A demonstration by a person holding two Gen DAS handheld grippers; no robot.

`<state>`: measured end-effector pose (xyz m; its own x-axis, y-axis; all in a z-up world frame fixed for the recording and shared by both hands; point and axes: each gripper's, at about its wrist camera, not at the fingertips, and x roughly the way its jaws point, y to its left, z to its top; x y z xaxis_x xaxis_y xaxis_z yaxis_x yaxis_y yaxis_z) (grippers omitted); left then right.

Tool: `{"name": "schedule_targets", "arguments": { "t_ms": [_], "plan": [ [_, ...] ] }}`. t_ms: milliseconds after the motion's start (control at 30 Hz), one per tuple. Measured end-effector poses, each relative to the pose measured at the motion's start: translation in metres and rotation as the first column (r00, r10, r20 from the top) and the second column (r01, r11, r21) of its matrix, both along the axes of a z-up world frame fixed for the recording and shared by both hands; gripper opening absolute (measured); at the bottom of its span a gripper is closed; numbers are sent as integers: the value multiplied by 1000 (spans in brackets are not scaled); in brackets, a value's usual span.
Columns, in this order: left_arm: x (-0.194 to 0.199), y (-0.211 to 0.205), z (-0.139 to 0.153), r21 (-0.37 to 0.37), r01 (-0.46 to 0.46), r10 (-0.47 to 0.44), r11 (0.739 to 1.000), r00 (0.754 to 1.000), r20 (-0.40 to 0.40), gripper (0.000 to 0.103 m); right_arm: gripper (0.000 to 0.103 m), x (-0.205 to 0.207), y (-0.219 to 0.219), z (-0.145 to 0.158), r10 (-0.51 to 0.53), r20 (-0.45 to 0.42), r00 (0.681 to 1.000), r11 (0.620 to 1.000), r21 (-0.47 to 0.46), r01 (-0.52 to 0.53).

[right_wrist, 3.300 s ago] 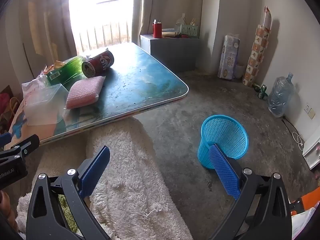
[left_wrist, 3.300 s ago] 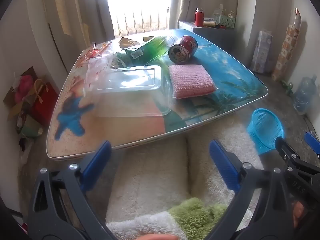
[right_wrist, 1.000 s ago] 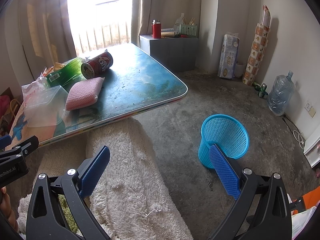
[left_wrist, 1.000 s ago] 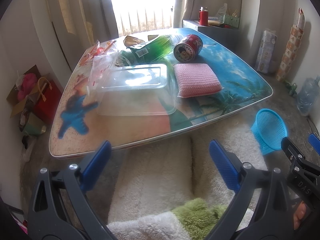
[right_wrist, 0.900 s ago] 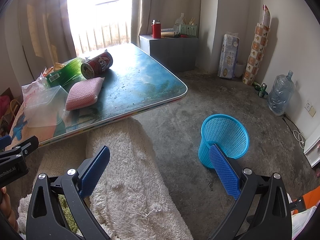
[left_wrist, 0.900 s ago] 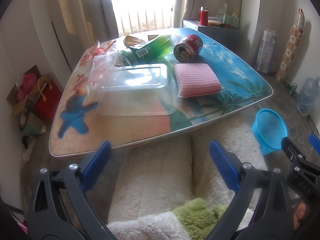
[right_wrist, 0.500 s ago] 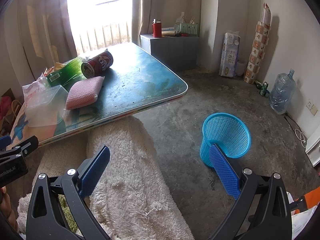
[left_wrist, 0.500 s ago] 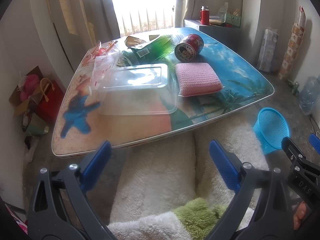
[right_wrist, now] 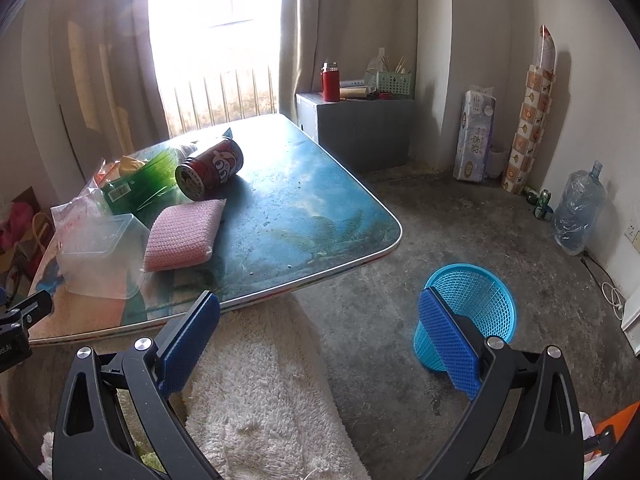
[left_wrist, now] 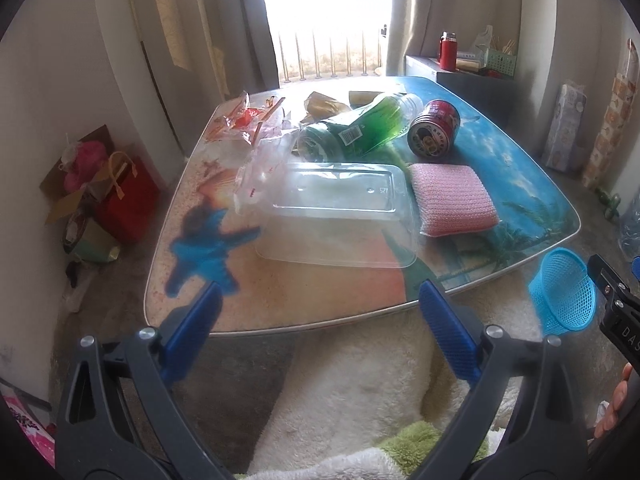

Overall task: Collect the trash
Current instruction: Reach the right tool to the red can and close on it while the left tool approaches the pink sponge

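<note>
You hold two grippers, and both are wide apart with nothing between the pads. Your left gripper (left_wrist: 320,332) hangs in front of the near edge of the low table (left_wrist: 280,292), above the white fluffy rug (left_wrist: 360,392). Your right gripper (right_wrist: 318,338) hangs past the table's near right corner, between the table and the one blue mesh basket (right_wrist: 476,300), which stands on the concrete floor to the right of the table.

On the table you can count these things. One clear plastic container (left_wrist: 340,208) lies upside down near the middle of the table. One pink sponge (left_wrist: 452,204) lies just beside the container, on its right side. One green plastic bottle (left_wrist: 360,128) lies on its side behind the container. One red can (left_wrist: 434,128) lies on its side to the right of the bottle, behind the sponge. One clear plastic bag (left_wrist: 260,168) with red marks touches the container's far left corner. Some red and orange wrappers (left_wrist: 248,120) lie at the far left part of the table; how many they are I cannot tell. A crumpled yellowish piece (left_wrist: 320,104) lies behind the bottle.

Nothing of the trash is seen inside the basket.
</note>
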<state>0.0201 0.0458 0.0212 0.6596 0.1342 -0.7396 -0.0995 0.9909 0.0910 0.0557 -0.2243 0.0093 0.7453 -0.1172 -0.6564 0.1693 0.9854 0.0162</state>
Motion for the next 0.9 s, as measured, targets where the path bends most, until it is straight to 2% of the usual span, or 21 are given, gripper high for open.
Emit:
{"name": "schedule_targets", "arguments": {
  "t_ms": [100, 267, 467, 667, 900],
  "plan": [
    [10, 12, -2, -19, 0, 0, 1000, 1000, 2, 94, 97, 14, 10, 6, 58, 7, 998, 998, 0, -58],
    [23, 32, 2, -45, 14, -11, 999, 998, 64, 94, 97, 45, 34, 14, 166, 8, 986, 986, 21, -166],
    [40, 62, 6, -141, 63, -47, 988, 993, 109, 94, 97, 85, 61, 12, 240, -56, 969, 965, 120, -232],
    [58, 90, 7, -226, 102, -63, 969, 983, 173, 94, 97, 110, 80, -4, 259, -150, 954, 958, 170, -233],
    [98, 104, 11, -211, 137, -94, 968, 975, 200, 94, 97, 128, 84, -9, 213, -189, 959, 966, 185, -179]
  ]
}}
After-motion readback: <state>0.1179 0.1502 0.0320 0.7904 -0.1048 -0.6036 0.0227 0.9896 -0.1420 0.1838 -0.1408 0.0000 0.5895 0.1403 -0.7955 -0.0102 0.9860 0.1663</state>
